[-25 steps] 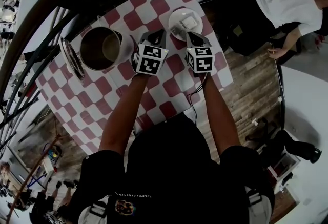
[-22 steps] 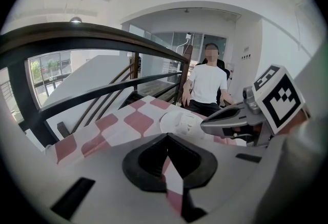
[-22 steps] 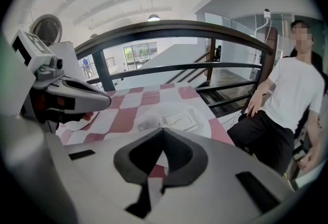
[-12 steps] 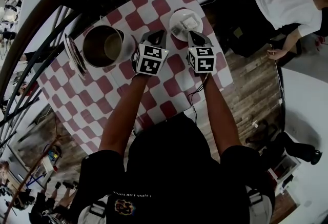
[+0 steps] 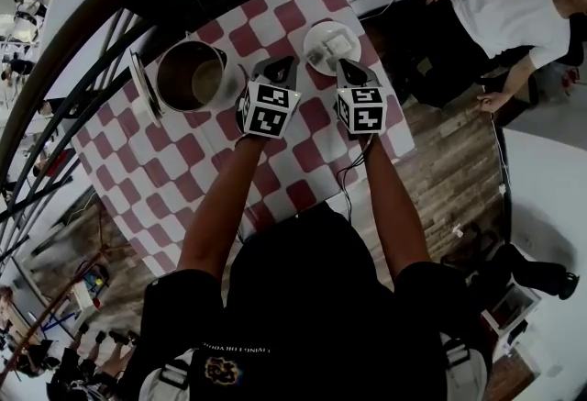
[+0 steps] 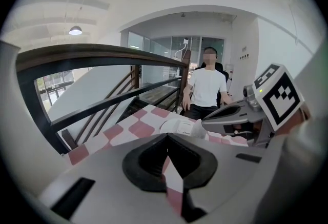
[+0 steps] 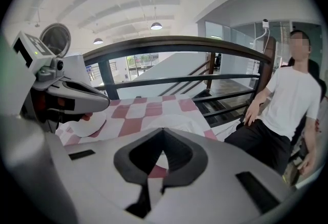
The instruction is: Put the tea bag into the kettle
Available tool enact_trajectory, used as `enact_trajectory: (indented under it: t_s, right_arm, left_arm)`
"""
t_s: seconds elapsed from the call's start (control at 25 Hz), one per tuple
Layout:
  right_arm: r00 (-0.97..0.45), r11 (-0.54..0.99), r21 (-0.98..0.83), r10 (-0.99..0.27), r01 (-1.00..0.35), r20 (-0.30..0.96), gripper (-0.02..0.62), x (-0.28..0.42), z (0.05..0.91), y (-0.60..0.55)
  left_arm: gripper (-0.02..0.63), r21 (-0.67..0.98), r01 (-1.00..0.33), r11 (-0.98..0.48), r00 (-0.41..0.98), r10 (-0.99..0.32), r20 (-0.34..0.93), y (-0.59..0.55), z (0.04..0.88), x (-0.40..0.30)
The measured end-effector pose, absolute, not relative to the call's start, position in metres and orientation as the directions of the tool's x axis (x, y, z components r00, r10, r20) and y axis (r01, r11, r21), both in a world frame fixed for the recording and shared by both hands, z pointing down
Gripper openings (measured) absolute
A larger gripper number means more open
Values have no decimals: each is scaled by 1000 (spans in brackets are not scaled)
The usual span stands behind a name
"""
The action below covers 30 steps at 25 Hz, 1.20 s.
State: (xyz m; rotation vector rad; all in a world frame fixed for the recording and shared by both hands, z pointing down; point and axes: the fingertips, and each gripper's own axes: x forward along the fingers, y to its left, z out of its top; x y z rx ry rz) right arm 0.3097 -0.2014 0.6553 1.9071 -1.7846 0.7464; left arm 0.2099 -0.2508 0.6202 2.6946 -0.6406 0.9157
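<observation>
The tea bag point(image 5: 336, 43), a pale square, lies on a small white plate point(image 5: 312, 37) toward the 1 o'clock corner of the worktop, which is covered by a red-and-white checked cloth point(image 5: 183, 172). It is not in the kettle.

The right tongs point(image 5: 350, 72) hover at the plate's 5 o'clock rim. In the right gripper view their jaws point(image 7: 163, 134) meet at the tips with nothing between them, and the plate sits just ahead.

The left tongs point(image 5: 279, 70) hang at the plate's 8 o'clock, between plate and kettle. In the left gripper view their jaws point(image 6: 167, 138) are likewise closed together and empty, with only checked cloth showing through the slit beneath.

The kettle point(image 5: 172, 83), a round metal pot with its top open, stands at the plate's 9 o'clock. Its lid point(image 5: 140, 89) leans on edge just beside it, at the kettle's 9 o'clock.

A dark railing point(image 5: 87, 18) curves past the worktop's far side. A seated person in a white shirt point(image 5: 514, 0) is at 2 o'clock, well apart from the worktop.
</observation>
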Motion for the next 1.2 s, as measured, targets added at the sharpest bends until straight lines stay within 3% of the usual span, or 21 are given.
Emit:
enact_trajectory:
  t_s: [1.2]
  right_arm:
    - [46,-59,-8,-850,-998,525,14,278,570,-165]
  left_arm:
    - [3,-57,-510,-858,726,-465,507,-217,524,160]
